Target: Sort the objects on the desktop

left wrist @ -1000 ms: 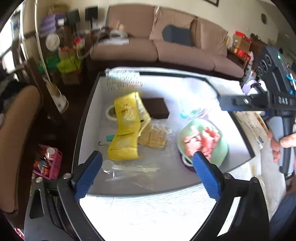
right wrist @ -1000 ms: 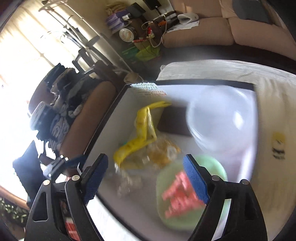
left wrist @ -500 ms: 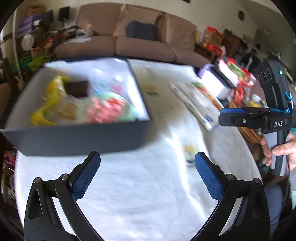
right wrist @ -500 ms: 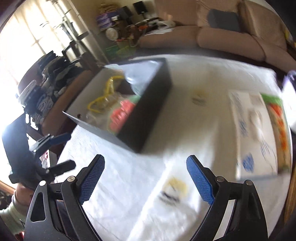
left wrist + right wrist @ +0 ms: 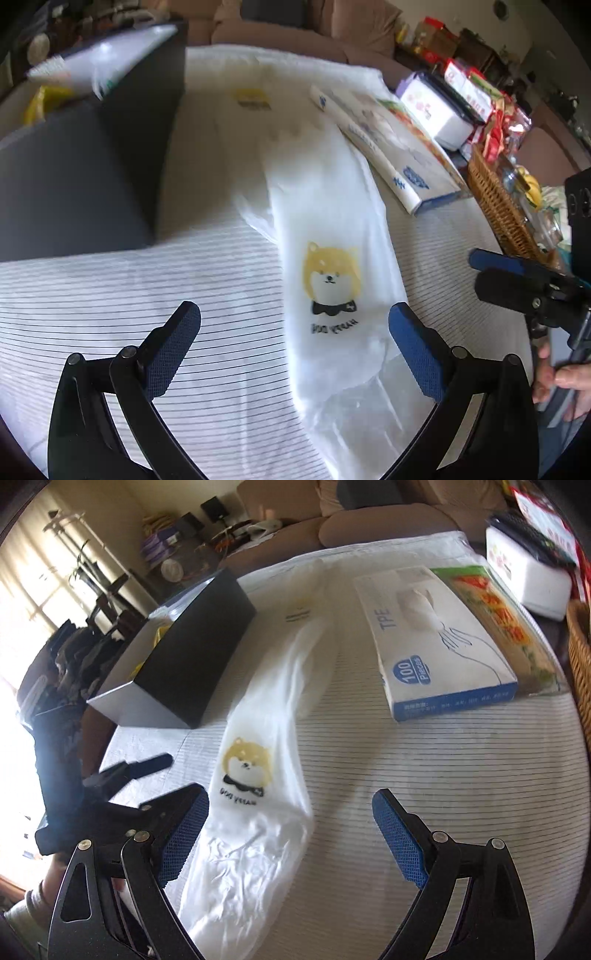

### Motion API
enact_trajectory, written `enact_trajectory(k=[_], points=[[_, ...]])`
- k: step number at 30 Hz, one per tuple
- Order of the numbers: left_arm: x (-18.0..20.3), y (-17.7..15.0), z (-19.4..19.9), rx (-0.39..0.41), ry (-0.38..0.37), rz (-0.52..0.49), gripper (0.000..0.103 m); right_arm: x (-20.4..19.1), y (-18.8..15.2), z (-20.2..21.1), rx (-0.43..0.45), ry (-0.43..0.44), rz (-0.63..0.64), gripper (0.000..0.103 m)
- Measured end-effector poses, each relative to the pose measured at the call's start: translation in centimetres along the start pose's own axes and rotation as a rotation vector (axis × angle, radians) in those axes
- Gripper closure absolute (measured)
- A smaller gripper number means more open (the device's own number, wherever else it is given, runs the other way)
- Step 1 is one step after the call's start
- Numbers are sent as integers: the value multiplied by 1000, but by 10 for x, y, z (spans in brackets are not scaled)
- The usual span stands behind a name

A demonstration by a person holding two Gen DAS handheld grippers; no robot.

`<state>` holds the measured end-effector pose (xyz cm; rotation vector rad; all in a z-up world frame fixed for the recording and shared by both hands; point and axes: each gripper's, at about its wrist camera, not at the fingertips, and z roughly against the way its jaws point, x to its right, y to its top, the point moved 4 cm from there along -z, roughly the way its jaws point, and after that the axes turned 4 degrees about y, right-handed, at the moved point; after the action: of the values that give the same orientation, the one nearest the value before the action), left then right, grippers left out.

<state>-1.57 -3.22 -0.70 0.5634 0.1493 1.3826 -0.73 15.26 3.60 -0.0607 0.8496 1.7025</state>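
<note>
A long white plastic bag (image 5: 325,229) with a yellow dog print lies flat on the striped tablecloth; it also shows in the right wrist view (image 5: 266,738). My left gripper (image 5: 295,347) is open and empty, low over the bag's near end. My right gripper (image 5: 291,834) is open and empty, just right of the bag. A black box (image 5: 74,170) holding yellow packets stands at the left; in the right wrist view the box (image 5: 184,664) stands at the left too. Each gripper shows at the edge of the other's view.
A blue-and-white glove box (image 5: 439,635) lies right of the bag, also seen in the left wrist view (image 5: 391,144). A white tissue box (image 5: 528,572) and a wicker basket (image 5: 498,206) stand at the far right. A sofa sits behind the table.
Both grippers have swung away from the black box and come down over the tablecloth, close to the dog-print bag. Both stay open and empty.
</note>
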Motion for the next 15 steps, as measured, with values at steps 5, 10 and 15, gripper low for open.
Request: enact_trajectory(k=[5,10,15], points=[[5,-11,-16,-44,-28,-32,36,15,5,-26,0,65,-51,17],[9,-6,-16,-32,-32,-60,46,24,15,-50,-14,140,-85,40],[11,-4,-18,-40,-63,-57,99,10,12,-71,-67,201,-33,77]])
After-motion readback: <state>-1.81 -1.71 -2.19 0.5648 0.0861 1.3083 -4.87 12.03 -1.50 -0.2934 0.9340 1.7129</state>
